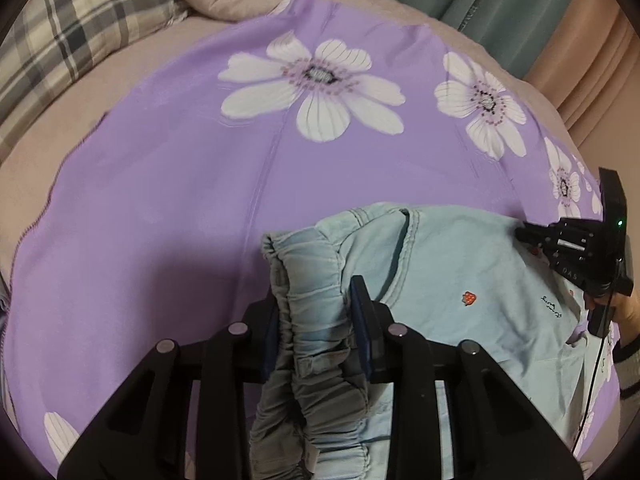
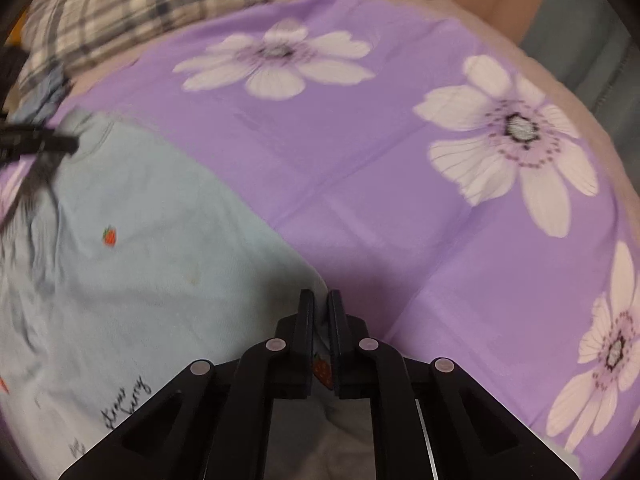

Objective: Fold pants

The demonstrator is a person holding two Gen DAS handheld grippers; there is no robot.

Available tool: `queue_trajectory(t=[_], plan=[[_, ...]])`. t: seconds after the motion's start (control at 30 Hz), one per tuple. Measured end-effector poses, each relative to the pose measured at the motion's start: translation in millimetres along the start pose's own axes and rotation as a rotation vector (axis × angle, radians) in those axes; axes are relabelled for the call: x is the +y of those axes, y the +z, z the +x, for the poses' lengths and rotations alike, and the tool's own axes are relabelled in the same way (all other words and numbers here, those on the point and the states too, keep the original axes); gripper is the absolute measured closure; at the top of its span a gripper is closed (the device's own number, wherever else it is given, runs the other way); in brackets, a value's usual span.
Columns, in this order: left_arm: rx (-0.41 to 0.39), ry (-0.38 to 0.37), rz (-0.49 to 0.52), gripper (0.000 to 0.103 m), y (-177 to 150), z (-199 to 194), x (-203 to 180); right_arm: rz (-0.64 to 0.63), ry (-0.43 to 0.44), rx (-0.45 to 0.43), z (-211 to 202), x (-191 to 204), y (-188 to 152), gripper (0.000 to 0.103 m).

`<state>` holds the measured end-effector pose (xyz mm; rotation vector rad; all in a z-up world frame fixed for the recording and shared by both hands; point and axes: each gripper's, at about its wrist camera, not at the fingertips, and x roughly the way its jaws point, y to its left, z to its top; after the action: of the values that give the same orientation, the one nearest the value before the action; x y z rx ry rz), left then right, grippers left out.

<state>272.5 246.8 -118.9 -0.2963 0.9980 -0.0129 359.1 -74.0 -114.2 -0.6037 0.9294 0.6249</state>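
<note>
Now: left gripper [image 1: 320,312] clamped on pants [image 1: 440,280] waistband at 6 o'clock; right gripper [image 2: 320,304] pinched on pants edge, over purple sheet [image 1: 180,200].

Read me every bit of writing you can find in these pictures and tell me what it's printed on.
"DAS": white letters on the black body of the right gripper, cut off at the edge, maybe part of a longer word.
Black cursive script on the light blue pants, two short lines: in the right wrist view it looks like "straw berry", but blurred, so not certain; in the left wrist view too small to read.
Nothing else carries text.
</note>
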Motion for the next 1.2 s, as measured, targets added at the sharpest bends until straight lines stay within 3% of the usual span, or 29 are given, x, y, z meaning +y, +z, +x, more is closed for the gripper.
queue_trajectory(t=[0.1, 0.2, 0.4, 0.6, 0.77, 0.97, 1.2], plan=[[-0.006, -0.003, -0.017, 0.074, 0, -5, -1, 0.017, -0.039, 0.04, 14, 5, -4, 0.095], [-0.042, -0.014, 0.009, 0.075, -4, -26, -8, 0.037, -0.078, 0.016, 6, 12, -6, 0.095], [-0.117, -0.081, 0.042, 0.076, -26, -75, -20, 0.118, -0.053, -0.158, -73, 11, -24, 0.095], [-0.177, -0.126, 0.071, 0.076, -63, -116, -26, 0.088, -0.096, -0.239, -139, 49, -49, 0.095], [-0.195, -0.099, 0.135, 0.076, -103, -136, -29, 0.052, -0.102, -0.266, -181, 94, -89, 0.095], [-0.174, -0.052, 0.195, 0.075, -147, -134, -24, -0.002, -0.109, -0.231, -192, 148, -134, 0.095], [-0.103, 0.154, 0.362, 0.069, -187, -98, -35, -0.038, -0.115, -0.111, -146, 193, -174, 0.095]])
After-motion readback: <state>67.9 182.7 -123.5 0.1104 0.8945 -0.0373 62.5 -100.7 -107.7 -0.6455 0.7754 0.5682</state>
